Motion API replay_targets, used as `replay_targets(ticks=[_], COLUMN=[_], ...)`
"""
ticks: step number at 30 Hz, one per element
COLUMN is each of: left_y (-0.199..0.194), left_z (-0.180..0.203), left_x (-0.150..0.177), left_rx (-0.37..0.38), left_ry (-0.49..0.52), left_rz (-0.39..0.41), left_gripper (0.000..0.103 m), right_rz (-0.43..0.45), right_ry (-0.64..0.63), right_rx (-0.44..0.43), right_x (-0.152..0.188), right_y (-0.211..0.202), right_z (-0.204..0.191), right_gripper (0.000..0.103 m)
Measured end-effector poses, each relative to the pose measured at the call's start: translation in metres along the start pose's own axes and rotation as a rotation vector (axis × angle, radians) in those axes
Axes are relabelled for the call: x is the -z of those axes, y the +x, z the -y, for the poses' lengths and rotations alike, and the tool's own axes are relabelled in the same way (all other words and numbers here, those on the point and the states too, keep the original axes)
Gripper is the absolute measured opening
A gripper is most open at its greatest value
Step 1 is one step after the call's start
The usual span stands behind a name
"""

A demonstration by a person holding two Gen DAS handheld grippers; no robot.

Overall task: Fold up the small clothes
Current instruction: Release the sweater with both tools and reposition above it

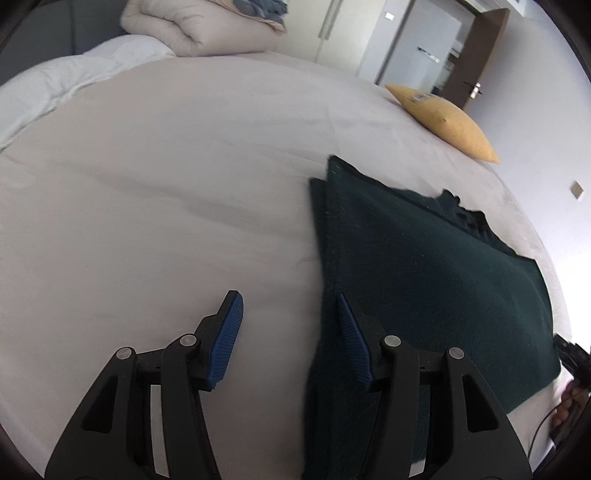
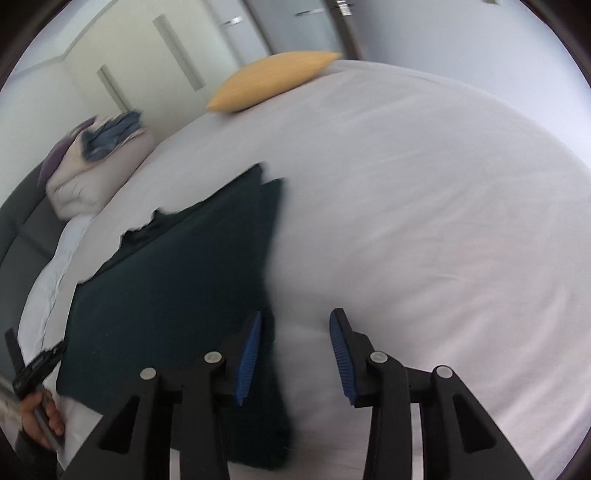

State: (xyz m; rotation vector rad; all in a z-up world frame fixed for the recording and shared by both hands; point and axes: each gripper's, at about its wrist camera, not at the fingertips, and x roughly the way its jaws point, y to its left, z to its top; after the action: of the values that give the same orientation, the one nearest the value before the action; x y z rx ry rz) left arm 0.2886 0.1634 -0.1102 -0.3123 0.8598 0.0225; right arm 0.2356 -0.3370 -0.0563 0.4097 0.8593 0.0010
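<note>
A dark green garment (image 1: 424, 273) lies flat on the white bed, partly folded with a pointed corner at its far end. It also shows in the right wrist view (image 2: 177, 269). My left gripper (image 1: 288, 314) is open and empty, its jaws straddling the garment's left edge near the front. My right gripper (image 2: 295, 332) is open and empty, its left finger over the garment's right edge, its right finger over bare sheet.
The white bed sheet (image 1: 166, 184) spreads all around. A yellow pillow (image 1: 447, 122) lies at the far corner. A folded beige duvet (image 1: 192, 29) with blue cloth on it sits at the headboard end. A hand (image 2: 40, 417) holding the other gripper shows low left.
</note>
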Motion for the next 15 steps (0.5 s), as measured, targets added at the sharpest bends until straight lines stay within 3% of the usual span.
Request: replay_targets(ticks=[2,4,9,12,15], left_y=[-0.015,-0.029,-0.05,-0.032,-0.012], left_z=[0.0,0.006,0.058,0.085,0.078], left_x=[0.003,0.003,0.017,0.03,0.044], left_rx=[0.025,0.067,0.15,0.115,0.06], left_ry=[-0.017,-0.013,0.146,0.26,0.252], left_rz=[0.026,0.048,0.076,0.0,-0.084], left_gripper=[0.052,0.052,0.053,0.053,0.053], right_rz=[0.014,0.031,0.042,-0.021,-0.057], right_ry=[0.04,0.062,0.072,-0.047,-0.092], right_rx=[0.029,0.001,-0.05,-0.029,0.035], right_x=[0.003,0.007,0.014,0.022,0.032], right_y=[-0.015,-0.029,-0.038,-0.025,-0.011], right_z=[0.008,0.01,-0.002,-0.032,-0.036], right_gripper=[0.039,0.039,0.04,0.044,0.042])
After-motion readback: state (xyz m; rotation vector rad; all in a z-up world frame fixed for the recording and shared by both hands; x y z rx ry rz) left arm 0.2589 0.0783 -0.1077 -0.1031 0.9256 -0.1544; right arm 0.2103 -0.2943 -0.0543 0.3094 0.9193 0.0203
